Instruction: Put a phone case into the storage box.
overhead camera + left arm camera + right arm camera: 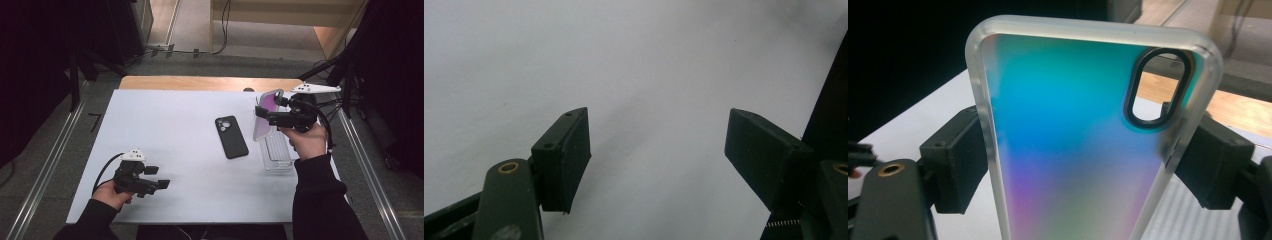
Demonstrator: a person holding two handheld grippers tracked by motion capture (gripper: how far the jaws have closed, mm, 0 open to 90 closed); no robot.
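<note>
The right gripper (1075,165) is clamped on the two long edges of one iridescent phone case (1083,140), held upright above one clear plastic tray (278,154) at the table's (165,130) right side. The left gripper (656,155) is spread wide with nothing between its pads, low over the table's near left. One black phone (231,136) lies face down at centre.

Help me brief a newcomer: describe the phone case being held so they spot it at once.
Look to the white table's far right side, where the right tool grips a phone case above a clear tray. Unlike the black phone lying flat, it is frosted-edged, iridescent and upright.
</note>
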